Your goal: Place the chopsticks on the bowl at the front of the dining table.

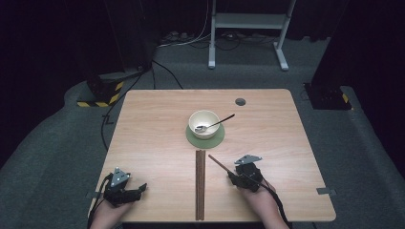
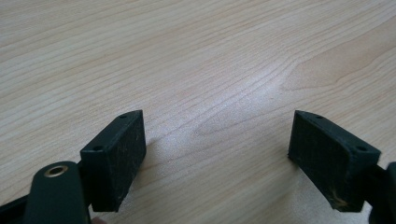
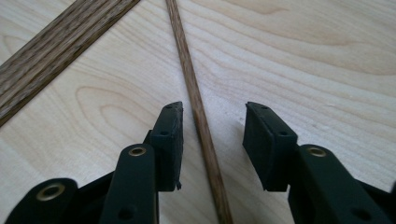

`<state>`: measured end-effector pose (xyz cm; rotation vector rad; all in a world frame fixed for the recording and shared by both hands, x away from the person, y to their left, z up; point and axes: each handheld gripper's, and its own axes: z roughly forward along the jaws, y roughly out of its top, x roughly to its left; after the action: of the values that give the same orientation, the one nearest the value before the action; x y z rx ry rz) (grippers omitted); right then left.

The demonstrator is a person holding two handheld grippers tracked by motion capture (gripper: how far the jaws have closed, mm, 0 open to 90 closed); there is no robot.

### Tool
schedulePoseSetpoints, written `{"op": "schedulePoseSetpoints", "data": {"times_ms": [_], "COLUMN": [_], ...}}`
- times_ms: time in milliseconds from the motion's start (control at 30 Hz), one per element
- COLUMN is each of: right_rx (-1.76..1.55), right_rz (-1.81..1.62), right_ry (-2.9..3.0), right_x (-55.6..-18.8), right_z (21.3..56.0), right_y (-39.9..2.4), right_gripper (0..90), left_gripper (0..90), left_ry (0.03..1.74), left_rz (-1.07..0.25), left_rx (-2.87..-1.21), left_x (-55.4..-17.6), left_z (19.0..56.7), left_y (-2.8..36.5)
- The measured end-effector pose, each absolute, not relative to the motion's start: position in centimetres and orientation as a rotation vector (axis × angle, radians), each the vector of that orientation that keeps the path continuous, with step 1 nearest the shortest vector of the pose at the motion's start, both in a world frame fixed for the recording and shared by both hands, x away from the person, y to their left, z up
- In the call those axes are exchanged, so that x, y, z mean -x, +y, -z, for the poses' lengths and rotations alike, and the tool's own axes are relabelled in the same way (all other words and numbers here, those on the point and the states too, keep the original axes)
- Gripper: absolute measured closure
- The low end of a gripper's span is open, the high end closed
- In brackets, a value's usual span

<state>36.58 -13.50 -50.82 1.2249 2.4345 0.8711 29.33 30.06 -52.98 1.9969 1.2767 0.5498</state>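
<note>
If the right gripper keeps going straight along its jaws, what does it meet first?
Probably the dark wooden strip. The right gripper stands open astride the loose chopstick, which runs on toward the strip. Depth is hard to judge.

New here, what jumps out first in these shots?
Mid-table, a cream bowl with a spoon in it sits on a green coaster. Nearer the person, a dark wooden strip runs lengthwise. Right of it, the right gripper stands open astride a thin chopstick lying on the table.
</note>
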Motion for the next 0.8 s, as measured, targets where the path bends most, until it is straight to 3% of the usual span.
{"op": "schedulePoseSetpoints", "data": {"times_ms": [133,233,433,800], "right_rx": [-1.177,-1.132,-1.124,-1.095], "right_rz": [-0.853,-0.850,-0.847,-0.858], "right_ry": [2.437,2.466,2.484,2.491], "right_x": [-36.43,-36.43,-36.79,-36.83], "right_z": [50.89,50.79,50.70,50.78], "right_y": [-13.31,-13.28,-13.19,-12.86], "right_gripper": [59.3,70.8,79.7,84.3], "left_gripper": [19.1,19.1,19.1,19.1], "left_ry": [1.273,1.273,1.272,1.272], "left_rz": [-0.548,-0.549,-0.549,-0.548], "left_rx": [-1.995,-1.998,-1.999,-1.999], "left_x": [-29.34,-29.33,-29.33,-29.32], "left_z": [53.01,52.99,52.99,52.99], "left_y": [30.06,30.07,30.08,30.07]}}
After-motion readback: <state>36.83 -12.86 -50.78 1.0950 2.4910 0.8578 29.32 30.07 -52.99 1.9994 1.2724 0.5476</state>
